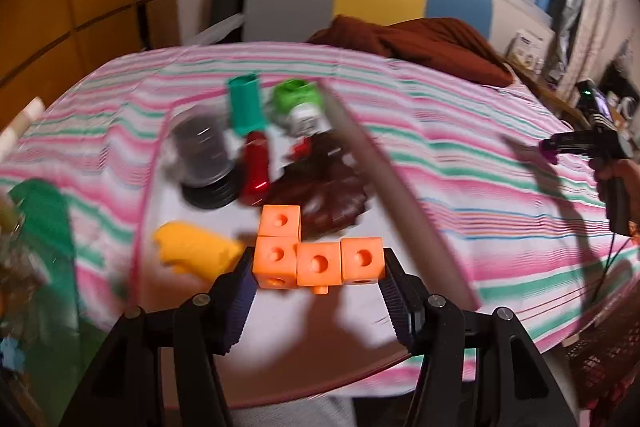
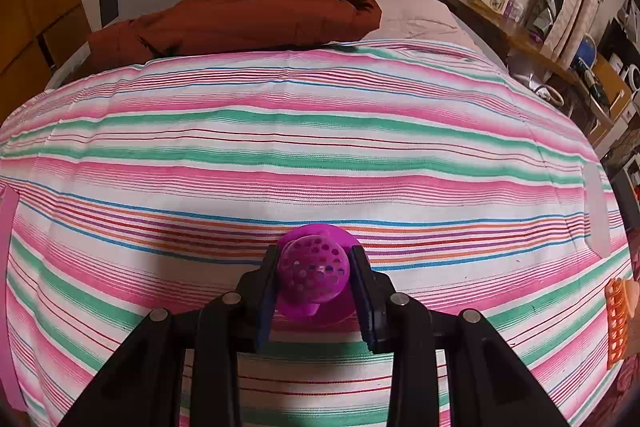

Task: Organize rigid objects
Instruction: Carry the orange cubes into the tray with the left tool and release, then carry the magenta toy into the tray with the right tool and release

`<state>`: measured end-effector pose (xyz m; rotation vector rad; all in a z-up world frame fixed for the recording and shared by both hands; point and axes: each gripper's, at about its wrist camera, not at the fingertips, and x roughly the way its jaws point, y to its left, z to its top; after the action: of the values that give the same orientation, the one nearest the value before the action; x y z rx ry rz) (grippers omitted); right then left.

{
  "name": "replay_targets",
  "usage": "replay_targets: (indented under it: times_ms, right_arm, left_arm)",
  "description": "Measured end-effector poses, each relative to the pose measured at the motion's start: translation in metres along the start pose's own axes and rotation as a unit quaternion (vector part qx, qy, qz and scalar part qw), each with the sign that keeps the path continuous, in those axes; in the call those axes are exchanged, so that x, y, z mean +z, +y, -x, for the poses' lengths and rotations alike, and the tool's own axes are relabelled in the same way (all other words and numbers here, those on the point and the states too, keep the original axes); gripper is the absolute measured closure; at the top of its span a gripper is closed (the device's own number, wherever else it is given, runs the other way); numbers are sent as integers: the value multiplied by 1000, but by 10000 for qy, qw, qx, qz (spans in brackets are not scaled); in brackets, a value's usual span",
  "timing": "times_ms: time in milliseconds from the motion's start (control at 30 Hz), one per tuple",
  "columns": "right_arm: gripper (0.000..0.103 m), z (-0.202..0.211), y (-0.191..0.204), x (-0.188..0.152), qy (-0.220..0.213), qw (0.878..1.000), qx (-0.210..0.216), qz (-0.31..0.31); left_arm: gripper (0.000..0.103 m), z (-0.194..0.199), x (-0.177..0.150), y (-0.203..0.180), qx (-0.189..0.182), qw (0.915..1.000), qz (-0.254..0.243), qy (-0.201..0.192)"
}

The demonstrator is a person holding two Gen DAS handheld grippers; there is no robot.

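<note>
Over the striped cloth (image 2: 320, 155), left tool (image 1: 318, 267) grips 4 orange cubes (image 1: 318, 259); right tool (image 2: 314, 275) clamps a purple strainer (image 2: 314, 271).

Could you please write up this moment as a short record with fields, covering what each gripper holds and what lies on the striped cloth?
left gripper: shut on the orange linked cubes, an L-shaped piece of four
right gripper: shut on the purple perforated piece
surface: striped cloth, pink, green and white
loose items, left wrist view: yellow piece, red cylinder, teal piece, green-topped item, dark round container
image quality: left wrist view blurred, small items hard to identify
background: brown jacket
</note>
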<state>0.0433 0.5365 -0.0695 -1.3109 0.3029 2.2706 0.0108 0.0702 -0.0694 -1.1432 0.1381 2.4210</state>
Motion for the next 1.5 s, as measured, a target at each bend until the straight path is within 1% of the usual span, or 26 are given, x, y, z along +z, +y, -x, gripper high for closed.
replay_targets:
  times_ms: [200,367,567,667,700,767,800,833,867,933,1000,1233,1400,1500]
  right_arm:
    - [70,3,4,-2,-12,10000,-17,67]
    - [70,19,18,-5,-279,9994,147,162]
    - [70,29,49,-9,-442,9968,259,607]
    - [70,29,59,-12,-460,9953,266,809]
    - [70,29,61,-12,-462,9949,263,852]
    - [70,29,63,-13,-456,9949,268,863]
    - [70,29,63,-13,-457,9949,294,852]
    - [70,29,63,-13,-461,9949,311,836]
    - [70,30,63,-13,-473,9949,334,822]
    - [70,32,64,-14,-477,9950,405,779]
    - [70,35,67,-15,-474,9945,592,722]
    - [70,53,99,-29,-564,9886,1015,963]
    - [70,71,119,-41,-714,9839,1211,1108]
    - [70,77,127,-50,-674,9820,1387,1088]
  left_arm:
    - [43,8,-15,19,69,9998,185,89]
    - [43,12,-21,25,76,9994,311,143]
    - [43,14,-26,32,143,9988,405,255]
    - [43,15,-28,35,243,9982,471,286]
    - [41,16,-28,35,264,9981,478,274]
    - [32,18,-27,34,225,9985,455,213]
    - [19,22,-27,30,345,9986,375,104]
    - [14,25,-27,29,410,9986,320,19]
    - [13,29,-27,25,457,9986,224,-131]
    - [10,33,-26,19,522,9982,79,-284]
    - [6,34,-25,15,597,9976,-17,-351]
    - [6,29,-22,16,583,9978,33,-314]
    - [6,32,-23,20,550,9978,102,-347]
    - [5,32,-23,22,517,9979,156,-362]
